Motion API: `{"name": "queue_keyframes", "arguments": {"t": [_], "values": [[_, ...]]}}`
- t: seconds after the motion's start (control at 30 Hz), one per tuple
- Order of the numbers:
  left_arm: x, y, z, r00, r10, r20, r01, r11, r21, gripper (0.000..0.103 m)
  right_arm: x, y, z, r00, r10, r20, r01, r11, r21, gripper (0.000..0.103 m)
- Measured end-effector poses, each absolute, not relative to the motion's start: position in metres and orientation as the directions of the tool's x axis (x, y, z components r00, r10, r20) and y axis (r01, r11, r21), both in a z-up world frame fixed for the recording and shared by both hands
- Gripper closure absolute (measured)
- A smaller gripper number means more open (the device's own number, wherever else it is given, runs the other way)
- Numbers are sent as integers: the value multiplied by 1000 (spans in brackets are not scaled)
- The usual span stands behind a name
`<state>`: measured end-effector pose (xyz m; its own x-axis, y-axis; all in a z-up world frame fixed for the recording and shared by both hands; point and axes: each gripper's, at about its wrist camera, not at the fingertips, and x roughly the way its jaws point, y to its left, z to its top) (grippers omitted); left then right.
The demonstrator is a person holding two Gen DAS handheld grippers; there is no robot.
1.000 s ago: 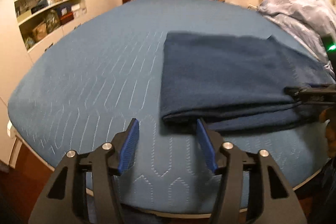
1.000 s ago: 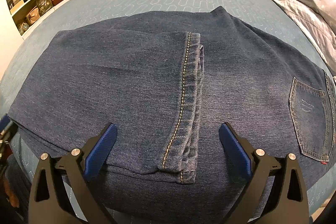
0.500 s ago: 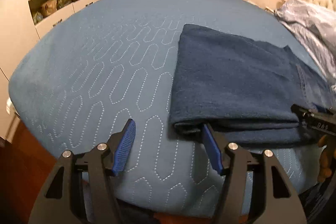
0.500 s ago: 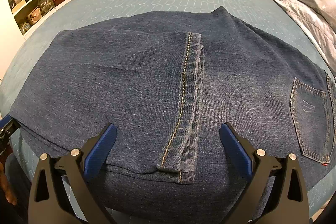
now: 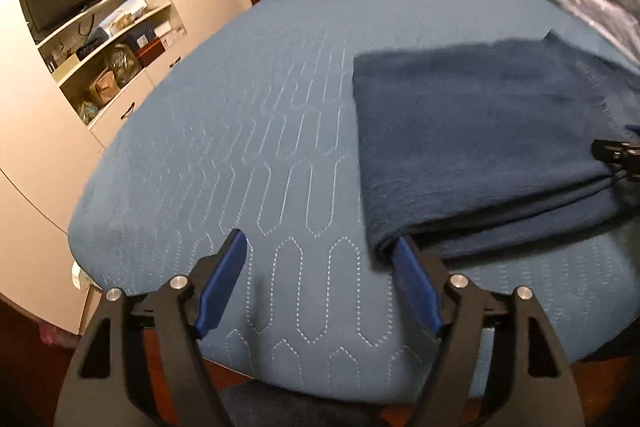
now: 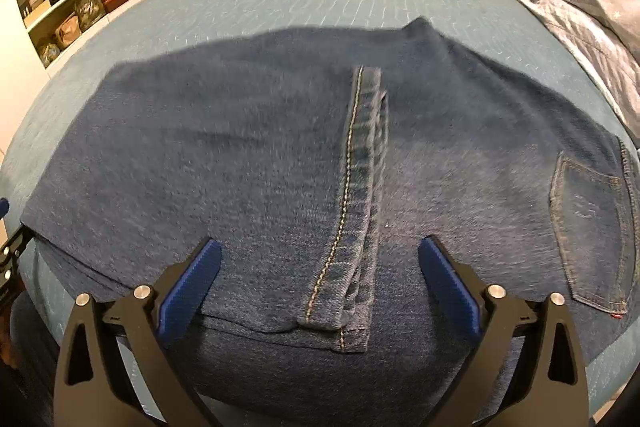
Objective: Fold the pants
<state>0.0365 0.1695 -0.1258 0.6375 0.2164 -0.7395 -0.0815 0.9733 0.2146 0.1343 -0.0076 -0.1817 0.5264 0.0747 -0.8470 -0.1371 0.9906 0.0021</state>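
Pants (image 6: 280,167) lie folded between both wide-open, empty grippers.

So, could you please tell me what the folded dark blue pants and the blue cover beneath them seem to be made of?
The folded dark blue pants look like denim: matte, faded woven surface, tan topstitching along the hem, a stitched patch pocket. The blue cover beneath them looks like a soft, matte quilted textile, judging by its pale stitched elongated outlines; the exact fibre cannot be told.

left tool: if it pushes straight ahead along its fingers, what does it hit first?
Probably the blue quilted cover: the left tool is open over bare cover. Its right-hand finger is already at the near corner of the folded jeans, so that may snag; depth unclear.
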Motion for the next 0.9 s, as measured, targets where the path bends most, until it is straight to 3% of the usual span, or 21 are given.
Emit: {"name": "queue_keyframes", "arguments": {"t": [0.07, 0.13, 0.23, 0.27, 0.4, 0.47, 0.63, 0.77, 0.83, 0.9], "values": [[23, 169, -112, 677, 191, -711, -66, 978, 199, 30, 131, -17, -163, 554, 131, -822, -147, 987, 58, 27], [14, 166, -98, 713, 154, -684, -53, 985, 166, 52, 136, -28, -143, 589, 132, -797, -119, 990, 77, 39], [22, 157, -84, 746, 78, -662, -25, 996, 89, 72, 166, -45, -121, 602, 188, -776, -100, 982, 161, 50], [34, 148, -82, 744, 28, -667, 8, 999, 51, 75, 174, -44, -119, 605, 185, -774, -108, 983, 151, 55], [75, 113, -86, 696, -106, -710, 134, 991, -16, 76, 210, -38, -147, 536, 137, -833, -124, 989, 83, 79], [93, 99, -87, 676, -140, -724, 165, 986, -36, 76, 218, -50, -170, 486, 165, -858, -115, 986, 124, 80], [161, 79, -91, 618, -196, -761, 213, 974, -78, 76, 212, -43, -169, 517, 107, -849, -143, 989, 38, 79], [206, 85, -130, 526, -79, -847, 137, 990, -7, 75, 212, -48, -170, 512, 125, -850, -136, 989, 63, 78], [211, 94, -131, 516, -117, -848, 129, 990, -58, 75, 213, -49, -169, 512, 129, -849, -142, 988, 64, 78], [207, 93, -125, 530, -63, -846, 117, 993, -1, 69, 211, -51, -164, 518, 134, -845, -138, 988, 71, 78]]}}
